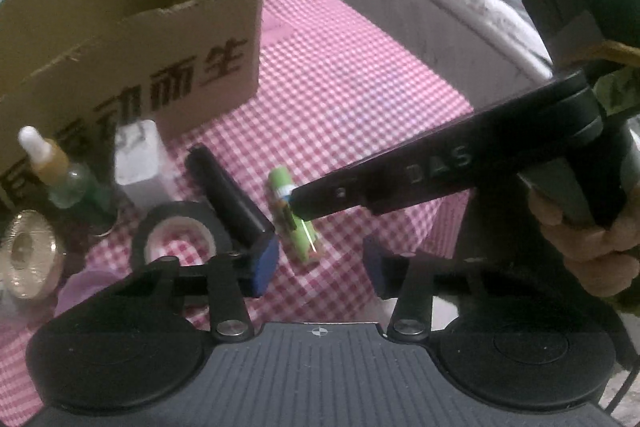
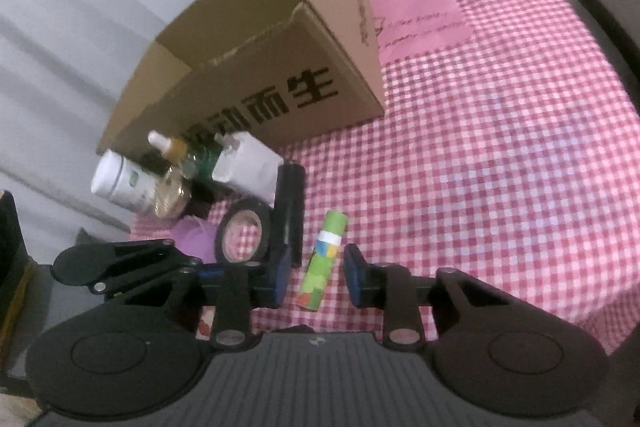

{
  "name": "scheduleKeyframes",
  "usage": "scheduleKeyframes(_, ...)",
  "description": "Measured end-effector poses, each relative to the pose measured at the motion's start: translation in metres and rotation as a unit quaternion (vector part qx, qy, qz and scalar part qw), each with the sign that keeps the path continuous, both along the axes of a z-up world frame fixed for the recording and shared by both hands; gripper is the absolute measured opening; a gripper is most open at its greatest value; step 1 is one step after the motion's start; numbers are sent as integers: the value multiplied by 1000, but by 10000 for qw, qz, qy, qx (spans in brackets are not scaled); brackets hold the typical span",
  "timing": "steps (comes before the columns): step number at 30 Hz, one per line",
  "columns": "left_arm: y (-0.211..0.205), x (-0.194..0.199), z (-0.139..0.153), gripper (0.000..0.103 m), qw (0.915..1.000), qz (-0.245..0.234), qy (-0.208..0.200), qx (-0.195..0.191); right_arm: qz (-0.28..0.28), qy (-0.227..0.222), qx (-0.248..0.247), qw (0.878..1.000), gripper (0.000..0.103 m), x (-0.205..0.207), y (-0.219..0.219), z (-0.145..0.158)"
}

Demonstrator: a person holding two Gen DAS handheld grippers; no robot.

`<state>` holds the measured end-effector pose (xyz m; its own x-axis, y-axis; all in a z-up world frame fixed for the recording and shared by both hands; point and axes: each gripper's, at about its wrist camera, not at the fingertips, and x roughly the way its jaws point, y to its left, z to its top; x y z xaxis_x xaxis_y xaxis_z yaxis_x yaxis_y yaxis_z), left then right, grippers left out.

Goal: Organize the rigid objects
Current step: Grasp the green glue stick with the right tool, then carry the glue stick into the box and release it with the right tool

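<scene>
A green glue-stick tube (image 2: 325, 251) lies on the pink checked cloth (image 2: 500, 187). My right gripper (image 2: 316, 275) straddles it, a blue pad (image 2: 352, 277) on each side with a thin gap showing, so it is open around the tube. In the left wrist view the right gripper (image 1: 298, 207) reaches in from the right onto the same tube (image 1: 306, 239). My left gripper (image 1: 320, 265) hovers open just in front of it, with only cloth between its pads. A black bar (image 1: 228, 191) ends beside its left pad (image 1: 266, 261).
An open cardboard box (image 1: 132, 67) stands behind the objects. Left of the tube sit a black tape roll (image 1: 180, 231), a white charger (image 1: 138, 159), a dropper bottle (image 1: 56, 167), a gold lid (image 1: 26, 255) and a white jar (image 2: 120, 183). A grey sofa (image 1: 420, 7) borders the cloth.
</scene>
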<state>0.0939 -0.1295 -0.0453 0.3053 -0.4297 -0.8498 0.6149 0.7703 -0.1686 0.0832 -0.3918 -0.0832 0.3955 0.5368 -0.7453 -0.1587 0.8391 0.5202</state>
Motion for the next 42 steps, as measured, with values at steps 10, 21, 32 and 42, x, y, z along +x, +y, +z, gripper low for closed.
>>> scheduleKeyframes(10, -19, 11, -16, 31, 9994, -72, -20, 329, 240, 153, -117, 9995, 21, 10, 9, -20)
scheduleKeyframes(21, -32, 18, -19, 25, 9975, -165, -389, 568, 153, 157, 2, 9998, 18, 21, 1, -20)
scheduleKeyframes(32, -25, 3, -1, 18, 9962, -104, -673, 537, -157, 41, 407, 9990, 15, 6, -11, -18)
scheduleKeyframes(42, 5, -12, 62, 18, 9890, 250, -1450, 174, -107, -780, 496, 9957, 14, -9, -3, 44)
